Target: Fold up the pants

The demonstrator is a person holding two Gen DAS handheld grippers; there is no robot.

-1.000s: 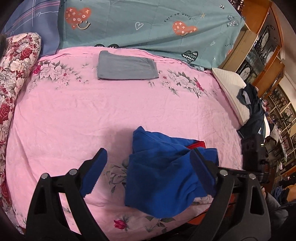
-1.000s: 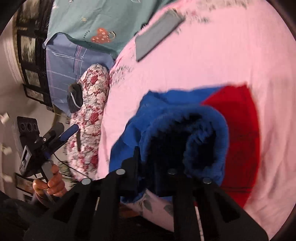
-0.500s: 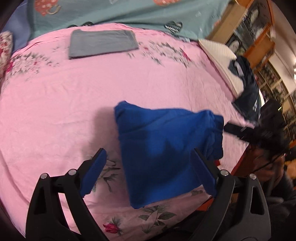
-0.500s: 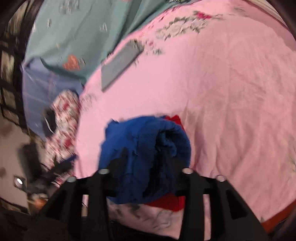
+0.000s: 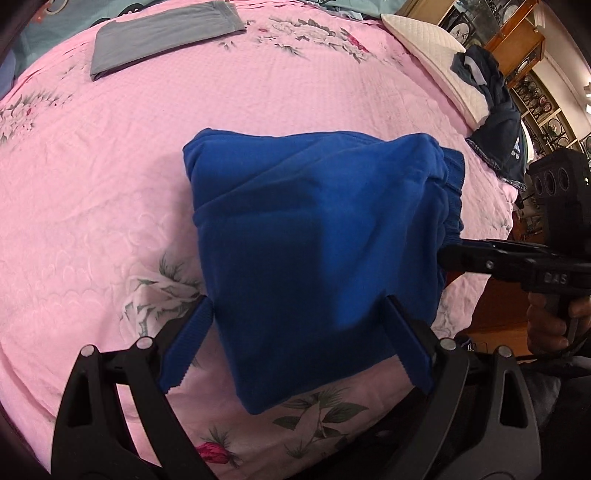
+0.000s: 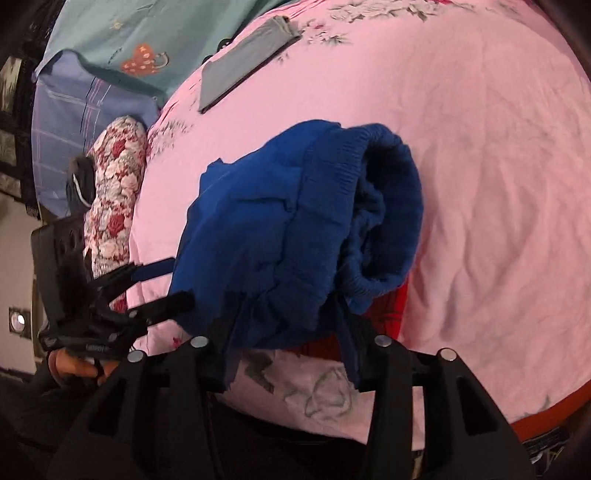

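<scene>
The blue fleece pants [image 5: 317, 236] lie folded in a thick bundle on the pink floral bedspread [image 5: 110, 155], near its front edge. My left gripper [image 5: 295, 347] is open, its blue pads either side of the bundle's near end. The right gripper [image 5: 454, 256] touches the waistband side from the right. In the right wrist view the pants [image 6: 295, 229] fill the space between my right gripper's [image 6: 288, 354] fingers, which stand apart around the ribbed waistband. A red part [image 6: 388, 314] shows underneath.
Folded grey pants [image 5: 162, 33] lie at the far side of the bed. A white pillow [image 5: 436, 55] with dark clothes [image 5: 495, 110] sits at the right. A red floral pillow [image 6: 110, 206] and teal quilt [image 6: 129, 37] lie at the left. Wooden shelves [image 5: 532, 48] stand beyond.
The right gripper swung the held part over, so the pants are now a compact blue bundle covering the red. The left gripper moved forward around the near end. The right jaws widened.
</scene>
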